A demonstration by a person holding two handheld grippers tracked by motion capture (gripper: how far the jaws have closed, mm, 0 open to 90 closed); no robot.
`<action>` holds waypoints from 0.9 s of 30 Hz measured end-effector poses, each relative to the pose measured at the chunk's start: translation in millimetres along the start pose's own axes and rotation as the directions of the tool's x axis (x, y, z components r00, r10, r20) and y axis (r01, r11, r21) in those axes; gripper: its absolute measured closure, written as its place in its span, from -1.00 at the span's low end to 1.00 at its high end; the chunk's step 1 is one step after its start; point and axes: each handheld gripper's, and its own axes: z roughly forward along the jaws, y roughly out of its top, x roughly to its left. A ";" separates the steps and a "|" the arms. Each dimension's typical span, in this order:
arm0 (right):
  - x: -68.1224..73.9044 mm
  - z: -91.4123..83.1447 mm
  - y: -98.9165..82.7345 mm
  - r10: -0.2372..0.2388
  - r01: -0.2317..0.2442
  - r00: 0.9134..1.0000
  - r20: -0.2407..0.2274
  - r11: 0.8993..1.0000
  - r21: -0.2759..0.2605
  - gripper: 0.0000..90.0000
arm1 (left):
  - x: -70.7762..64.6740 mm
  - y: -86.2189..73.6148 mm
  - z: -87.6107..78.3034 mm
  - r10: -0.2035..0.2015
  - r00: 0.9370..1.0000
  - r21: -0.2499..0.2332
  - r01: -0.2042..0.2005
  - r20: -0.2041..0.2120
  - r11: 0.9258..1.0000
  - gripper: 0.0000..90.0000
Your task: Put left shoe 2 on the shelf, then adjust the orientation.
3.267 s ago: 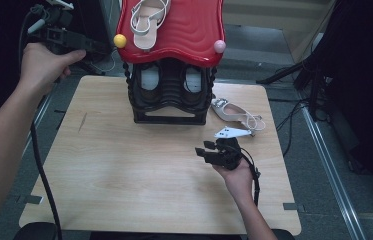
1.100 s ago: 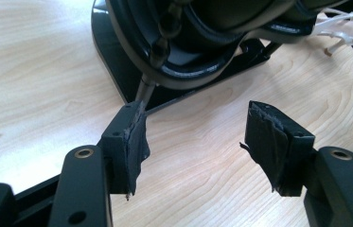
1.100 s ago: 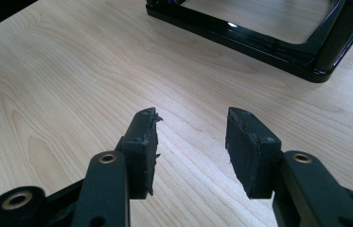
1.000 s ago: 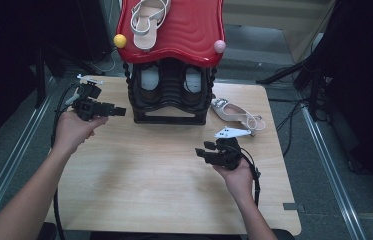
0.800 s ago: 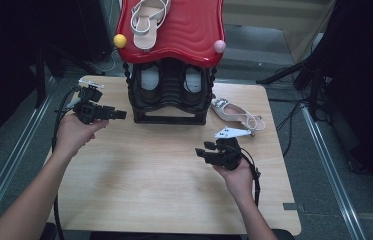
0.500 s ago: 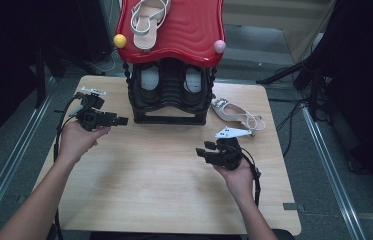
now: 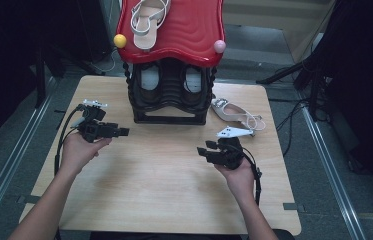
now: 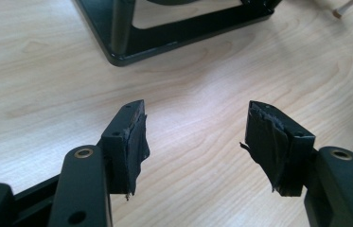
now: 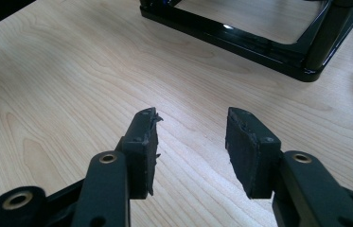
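Holding both jaws apart and empty, my left hand-held gripper (image 7: 124, 132) and right hand-held gripper (image 7: 203, 149) hover over the bench (image 7: 164, 175); next, I judge, reaching the white sandal (image 7: 236, 113) beside the shoe rack (image 7: 171, 95)

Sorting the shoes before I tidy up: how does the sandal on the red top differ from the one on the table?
The sandal on the red top lies up on the rack's roof; the sandal on the table lies on the wood right of the rack. The first points away along the roof, the second slants across the table. Both are pale, strappy and untouched.
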 end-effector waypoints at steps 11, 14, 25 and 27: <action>-8.7 -5.8 1.7 0.013 -0.013 1.000 0.024 1.000 -0.005 0.25 | -4.3 -18.8 0.7 0.016 1.000 0.002 -0.016 0.006 1.000 -0.12; -12.8 -8.1 2.2 0.025 -0.025 0.999 0.030 1.000 -0.008 0.27 | -4.5 -22.3 1.9 0.021 1.000 0.010 -0.021 -0.004 1.000 -0.12; -29.0 -17.3 4.3 0.051 -0.050 0.996 0.069 0.999 -0.019 0.41 | -5.0 -25.8 5.7 0.047 0.999 0.016 -0.047 -0.008 0.999 -0.12; -31.8 -18.5 4.8 0.055 -0.053 0.995 0.078 0.998 -0.023 0.53 | -4.8 -26.0 5.7 0.045 0.999 0.013 -0.044 -0.007 0.999 -0.12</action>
